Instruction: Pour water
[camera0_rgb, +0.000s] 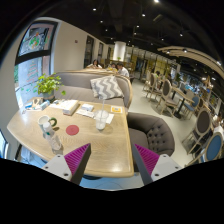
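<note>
Tongs (112, 165) at the bottom of the frame stand wide, nothing between their magenta pads (76, 158). Ahead, left of centre, the wooden bench (100, 150) carries a white cup (100, 121) near a pink coaster (72, 129), a clear bottle (56, 144) at lower left, and a plant (46, 85) at upper left. A grey sofa (150, 128) sits right of the bench
</note>
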